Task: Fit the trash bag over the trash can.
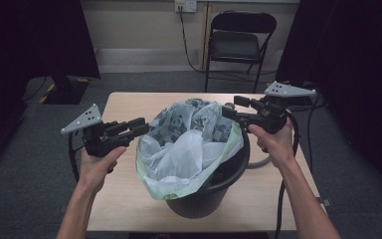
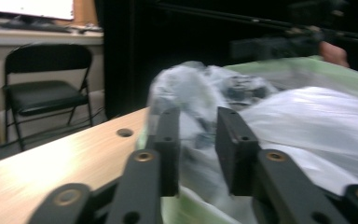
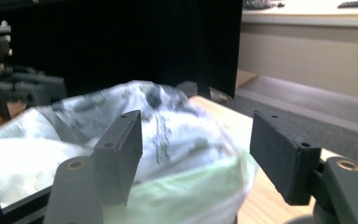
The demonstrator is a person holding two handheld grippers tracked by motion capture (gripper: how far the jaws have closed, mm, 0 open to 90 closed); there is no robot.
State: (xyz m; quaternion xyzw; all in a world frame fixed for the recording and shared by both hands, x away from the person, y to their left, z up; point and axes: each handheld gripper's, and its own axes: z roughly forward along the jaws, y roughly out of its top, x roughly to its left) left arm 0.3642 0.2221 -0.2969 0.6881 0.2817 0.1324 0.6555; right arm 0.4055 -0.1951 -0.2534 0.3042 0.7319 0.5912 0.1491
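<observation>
A black bin [image 1: 205, 200] stands in the middle of the wooden table [image 1: 122, 201], lined with a thin white and pale green plastic bag [image 1: 186, 147] that hangs over its rim. A crumpled part of the bag [image 2: 200, 88] bulges up at the far side. My left gripper [image 1: 142, 127] is at the bag's left rim, open, with bag film [image 2: 198, 140] lying in the narrow gap between its fingers [image 2: 168, 144]. On the opposite rim my right gripper [image 1: 231, 106] is wide open, its fingers [image 3: 121, 149] on either side of the bag's green edge [image 3: 186, 186].
A black folding chair [image 1: 238, 42] stands on the floor beyond the table's far edge. Grey cable [image 1: 258, 162] loops on the table right of the bin. Dark curtains close both sides. Bare tabletop lies left and right of the bin.
</observation>
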